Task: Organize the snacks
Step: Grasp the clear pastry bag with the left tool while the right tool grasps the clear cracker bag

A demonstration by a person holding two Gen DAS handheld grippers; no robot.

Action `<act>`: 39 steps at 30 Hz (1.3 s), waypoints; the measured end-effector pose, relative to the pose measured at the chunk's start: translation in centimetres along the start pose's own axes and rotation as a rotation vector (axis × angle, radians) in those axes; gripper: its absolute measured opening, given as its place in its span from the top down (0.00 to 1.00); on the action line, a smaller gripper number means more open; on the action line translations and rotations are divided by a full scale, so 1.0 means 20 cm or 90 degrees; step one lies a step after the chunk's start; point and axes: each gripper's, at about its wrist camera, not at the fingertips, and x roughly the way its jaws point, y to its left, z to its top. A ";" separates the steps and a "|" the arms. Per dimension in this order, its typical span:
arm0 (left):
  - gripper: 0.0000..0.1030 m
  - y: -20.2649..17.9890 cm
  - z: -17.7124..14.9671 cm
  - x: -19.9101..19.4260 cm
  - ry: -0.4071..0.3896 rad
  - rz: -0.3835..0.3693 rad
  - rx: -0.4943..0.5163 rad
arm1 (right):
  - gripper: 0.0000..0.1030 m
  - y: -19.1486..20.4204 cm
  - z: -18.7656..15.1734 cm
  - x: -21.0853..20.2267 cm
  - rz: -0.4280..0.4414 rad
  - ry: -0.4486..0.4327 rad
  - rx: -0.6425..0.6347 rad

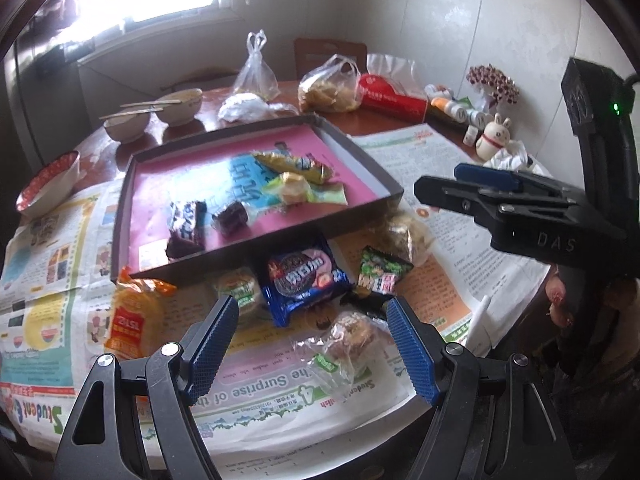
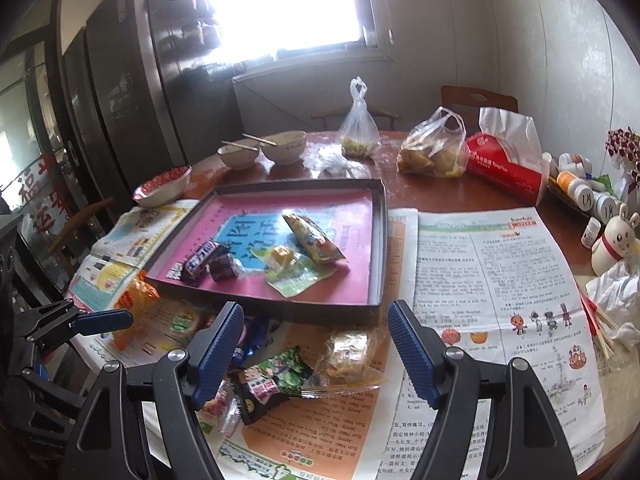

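A shallow dark box tray point(image 1: 256, 252) point(image 2: 280, 308) with a pink floor holds a yellow packet point(image 1: 292, 164), a green-white wrapped cake point(image 1: 300, 190) and two dark purple snacks point(image 1: 188, 220). Loose snacks lie in front of it on newspaper: a blue cookie pack point(image 1: 304, 276), a green pack point(image 1: 382, 274) point(image 2: 276, 376), an orange pack point(image 1: 132, 316), a clear-wrapped cake point(image 1: 348, 336) and a gold-wrapped pastry point(image 2: 348, 352). My left gripper point(image 1: 312, 340) point(image 2: 120, 320) hangs open over the clear-wrapped cake. My right gripper point(image 2: 316, 340) point(image 1: 460, 182) hangs open above the green pack and gold pastry.
Behind the tray stand two bowls with chopsticks point(image 1: 160, 114), a foil-lined bowl point(image 1: 48, 184), tied plastic bags point(image 1: 328, 88), a red tissue pack point(image 2: 508, 160), medicine bottles point(image 2: 576, 184) and a rabbit figure point(image 2: 616, 240). Crumpled tissue and sticks point(image 2: 604, 320) lie at the right table edge.
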 end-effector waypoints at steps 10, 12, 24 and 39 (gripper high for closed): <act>0.24 -0.05 -0.03 0.11 0.038 -0.029 0.031 | 0.28 -0.04 -0.01 0.05 -0.011 0.018 0.017; 0.24 -0.05 -0.04 0.12 0.044 -0.028 0.032 | 0.28 -0.05 -0.02 0.06 -0.015 0.021 0.021; 0.24 -0.11 -0.06 0.17 0.063 -0.023 0.066 | 0.28 -0.06 -0.03 0.10 0.005 0.035 0.031; 0.24 -0.11 -0.06 0.27 0.073 -0.037 0.064 | 0.28 -0.11 -0.10 0.27 -0.029 0.095 0.029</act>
